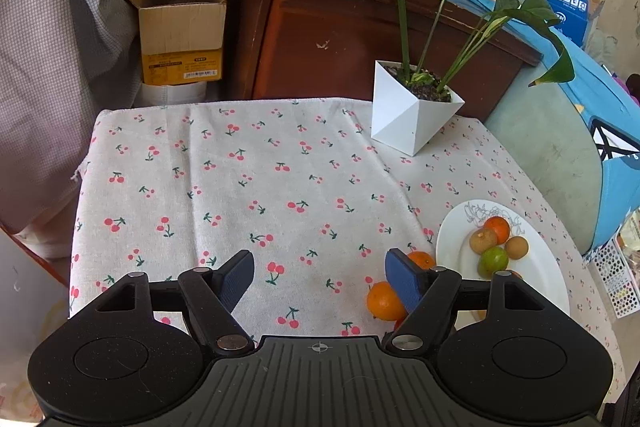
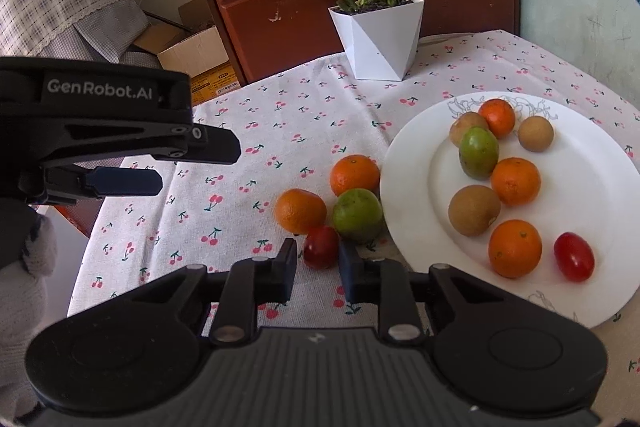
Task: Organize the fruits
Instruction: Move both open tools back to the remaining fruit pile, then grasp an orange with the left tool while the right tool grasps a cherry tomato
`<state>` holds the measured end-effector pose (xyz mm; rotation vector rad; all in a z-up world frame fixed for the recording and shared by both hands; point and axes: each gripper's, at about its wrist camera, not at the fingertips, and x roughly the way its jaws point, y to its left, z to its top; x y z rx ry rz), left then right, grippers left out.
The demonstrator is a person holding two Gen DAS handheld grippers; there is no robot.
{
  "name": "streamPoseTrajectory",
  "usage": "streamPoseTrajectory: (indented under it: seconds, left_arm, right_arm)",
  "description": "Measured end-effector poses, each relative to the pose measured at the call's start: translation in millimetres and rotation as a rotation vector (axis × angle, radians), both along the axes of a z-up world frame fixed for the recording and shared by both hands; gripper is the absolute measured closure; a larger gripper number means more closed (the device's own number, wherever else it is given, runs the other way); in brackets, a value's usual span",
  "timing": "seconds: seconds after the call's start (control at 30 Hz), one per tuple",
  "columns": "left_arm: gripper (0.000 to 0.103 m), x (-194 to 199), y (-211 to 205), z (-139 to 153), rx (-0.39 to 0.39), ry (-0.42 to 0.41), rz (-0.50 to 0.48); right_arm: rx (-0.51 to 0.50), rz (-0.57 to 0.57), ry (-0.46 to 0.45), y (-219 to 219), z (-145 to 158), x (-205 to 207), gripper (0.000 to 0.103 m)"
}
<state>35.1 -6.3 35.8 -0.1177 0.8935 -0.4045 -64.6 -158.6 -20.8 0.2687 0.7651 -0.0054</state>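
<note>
A white plate (image 2: 600,211) on the right holds several fruits: oranges, brown round fruits, a green one (image 2: 478,151) and a red tomato (image 2: 573,256). Left of the plate on the cloth lie two oranges (image 2: 354,174) (image 2: 300,210), a green fruit (image 2: 357,214) and a red tomato (image 2: 321,247). My right gripper (image 2: 318,259) sits low with its jaws around this tomato, a small gap on each side. My left gripper (image 1: 320,277) is open and empty above the cloth, left of the plate (image 1: 456,247); it also shows in the right wrist view (image 2: 160,183).
A white angular pot (image 2: 378,39) with a tall green plant stands at the back of the cherry-print tablecloth (image 1: 240,187). Behind are a dark wooden cabinet (image 1: 320,27) and an open cardboard box (image 1: 180,27). A green chair with blue cloth (image 1: 560,147) stands right.
</note>
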Motion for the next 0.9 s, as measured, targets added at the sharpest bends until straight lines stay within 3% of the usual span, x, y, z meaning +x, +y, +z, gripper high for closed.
streamPoseTrajectory:
  seconds: [0.4, 0.9]
  left_arm:
    - [0.033, -6.7, -9.0, -9.7, 0.018, -0.009, -0.052]
    - [0.038, -20.3, -38.0, -25.5, 0.071, -0.047, -0.148]
  right_arm:
    - [0.045, -0.003, 0.009, -14.5, 10.1, -20.1, 0.085]
    - [0.048, -0.091, -0.042, -47.2, 35.0, -49.4, 0.085]
